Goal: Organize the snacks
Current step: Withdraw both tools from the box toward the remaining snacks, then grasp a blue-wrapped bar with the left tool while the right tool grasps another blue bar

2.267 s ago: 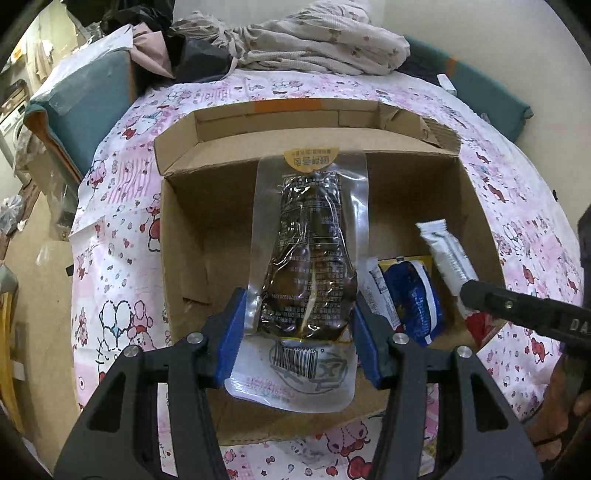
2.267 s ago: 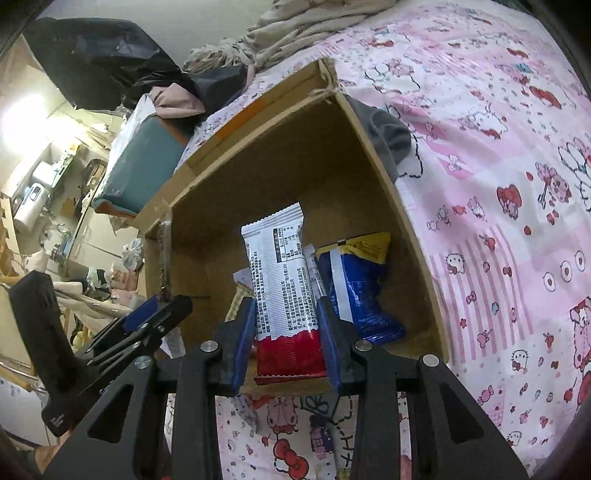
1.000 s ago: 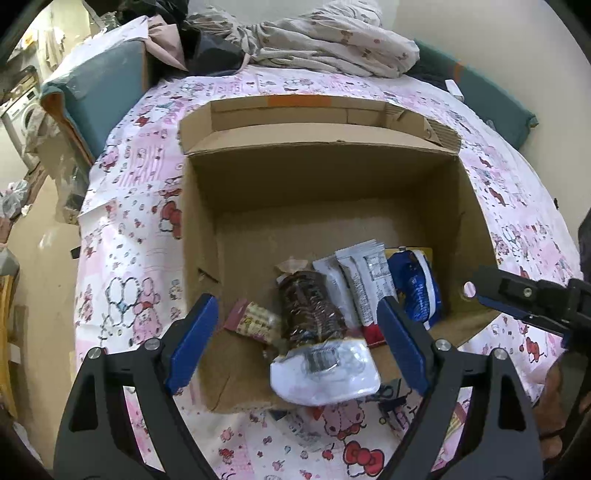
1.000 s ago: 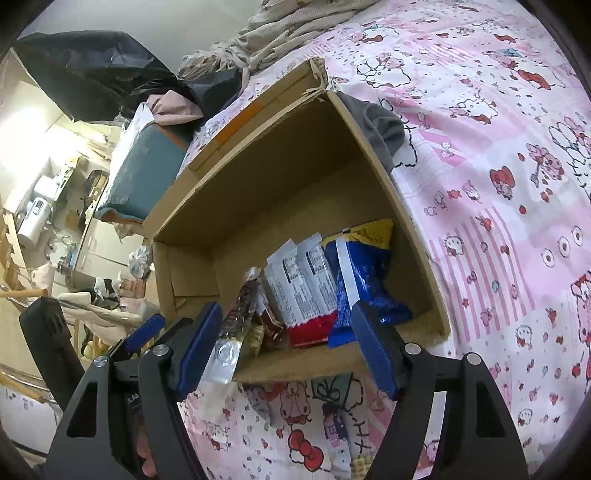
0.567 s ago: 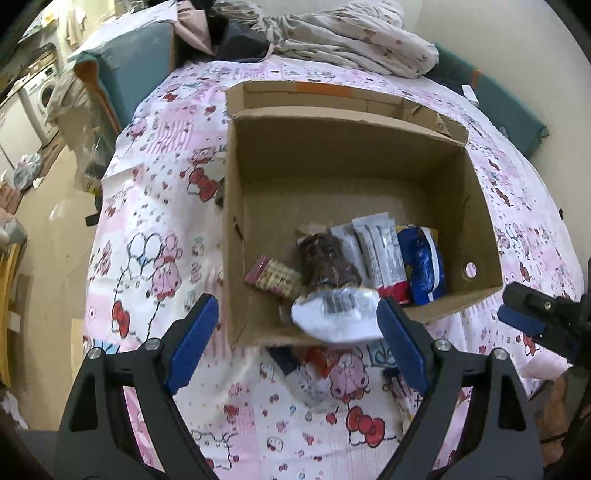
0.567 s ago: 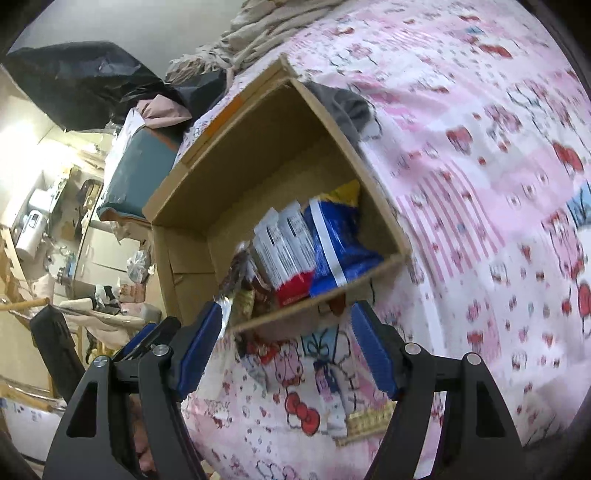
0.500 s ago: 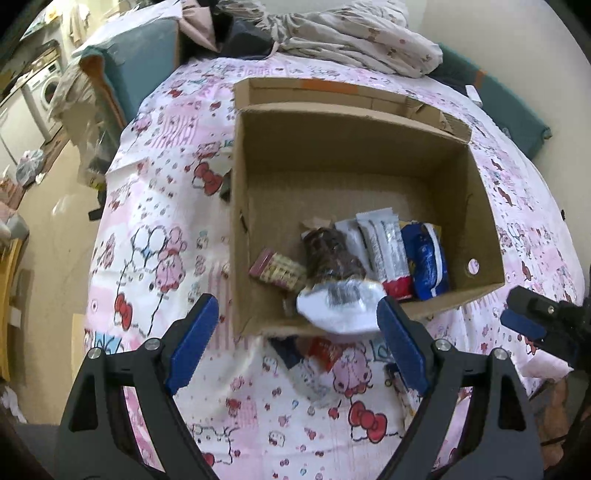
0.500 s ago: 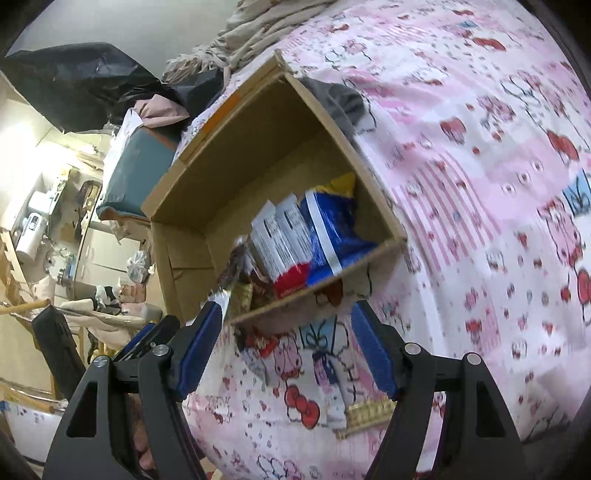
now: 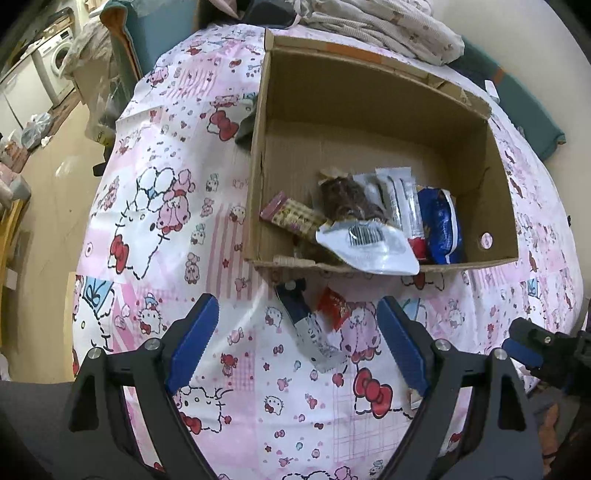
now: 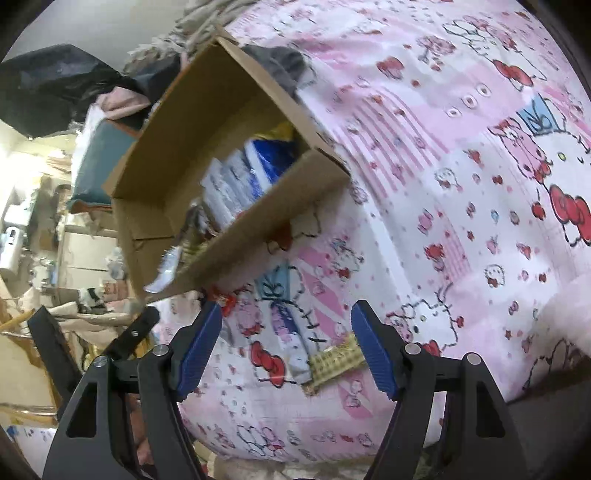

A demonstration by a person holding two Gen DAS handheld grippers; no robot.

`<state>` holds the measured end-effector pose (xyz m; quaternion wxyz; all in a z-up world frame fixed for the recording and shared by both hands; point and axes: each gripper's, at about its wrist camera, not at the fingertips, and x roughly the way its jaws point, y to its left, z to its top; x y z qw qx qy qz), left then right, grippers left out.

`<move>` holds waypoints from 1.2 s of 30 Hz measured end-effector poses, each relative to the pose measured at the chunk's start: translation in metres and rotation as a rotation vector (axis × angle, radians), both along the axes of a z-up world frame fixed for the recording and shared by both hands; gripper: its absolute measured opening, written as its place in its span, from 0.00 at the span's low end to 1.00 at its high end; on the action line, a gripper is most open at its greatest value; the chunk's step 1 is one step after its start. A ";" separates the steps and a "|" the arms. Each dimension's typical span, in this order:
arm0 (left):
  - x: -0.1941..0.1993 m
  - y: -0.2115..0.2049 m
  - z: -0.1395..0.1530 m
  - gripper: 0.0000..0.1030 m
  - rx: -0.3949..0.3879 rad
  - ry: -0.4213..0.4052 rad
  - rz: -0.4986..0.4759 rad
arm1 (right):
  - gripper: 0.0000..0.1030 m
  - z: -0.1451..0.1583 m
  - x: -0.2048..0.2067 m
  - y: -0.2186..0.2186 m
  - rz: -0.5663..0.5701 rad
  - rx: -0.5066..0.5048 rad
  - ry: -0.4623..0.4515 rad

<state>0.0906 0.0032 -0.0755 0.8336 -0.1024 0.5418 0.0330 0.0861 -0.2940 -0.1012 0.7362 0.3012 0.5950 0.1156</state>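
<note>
A cardboard box (image 9: 258, 155) (image 10: 258, 236) sits on the pink cartoon-print bedsheet with several snacks inside: a checkered wafer pack (image 9: 291, 216), a clear pouch of dark snack (image 9: 354, 214), a white-and-red bar (image 9: 400, 206) and a blue packet (image 9: 441, 225). On the sheet in front of the box lie a blue-and-white bar (image 9: 306, 321) (image 10: 291, 339), a small red packet (image 9: 334, 306) and a yellow checkered wafer pack (image 10: 334, 360). My left gripper (image 9: 297, 343) hangs open above the loose bar and red packet. My right gripper (image 10: 286, 345) is open over the bar and wafer pack.
Crumpled bedding (image 9: 388, 26) and a dark bag (image 10: 55, 88) pile up behind the box. A teal cushion (image 9: 524, 103) lies at the far right. The bed's left edge drops to a beige floor (image 9: 48, 192) with a washing machine (image 9: 59, 62) beyond.
Both grippers let go of their snacks, which now lie in the box. Both have since pulled back from the box toward the near edge of the bed, over the loose snacks on the sheet.
</note>
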 end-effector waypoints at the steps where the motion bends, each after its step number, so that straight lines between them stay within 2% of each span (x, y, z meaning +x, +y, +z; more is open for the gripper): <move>1: 0.000 0.000 -0.002 0.83 -0.005 0.007 0.000 | 0.73 -0.003 0.000 0.001 0.003 -0.011 0.012; 7: -0.001 0.014 -0.012 0.81 -0.039 0.033 0.065 | 0.73 -0.013 0.000 -0.004 -0.029 -0.013 0.064; 11: 0.001 0.020 -0.023 0.71 -0.053 0.060 0.087 | 0.73 -0.017 0.002 -0.011 -0.065 -0.002 0.084; 16: 0.009 0.006 -0.048 0.62 -0.079 0.130 0.048 | 0.73 -0.020 0.004 -0.011 -0.066 -0.007 0.099; 18: 0.012 -0.004 -0.061 0.54 -0.085 0.169 0.022 | 0.73 -0.021 0.005 -0.012 -0.070 -0.009 0.101; 19: 0.013 -0.008 -0.066 0.43 -0.086 0.179 0.008 | 0.73 -0.022 0.005 -0.013 -0.073 -0.007 0.104; 20: 0.015 -0.011 -0.070 0.37 -0.080 0.191 -0.009 | 0.73 -0.022 0.005 -0.014 -0.076 -0.006 0.107; 22: 0.016 -0.014 -0.077 0.13 -0.070 0.211 -0.027 | 0.73 -0.024 0.005 -0.015 -0.078 -0.006 0.111; 25: 0.014 -0.010 -0.076 0.10 -0.078 0.224 -0.031 | 0.73 -0.026 0.006 -0.013 -0.062 -0.012 0.121; 29: 0.004 0.001 -0.065 0.09 -0.095 0.233 0.008 | 0.72 -0.031 0.006 0.006 0.048 -0.035 0.156; 33: -0.005 0.001 -0.052 0.09 -0.077 0.215 -0.010 | 0.61 -0.028 0.006 0.047 0.230 -0.123 0.104; 36: -0.009 0.001 -0.046 0.09 -0.069 0.204 -0.018 | 0.54 -0.036 0.008 0.078 0.343 -0.203 0.100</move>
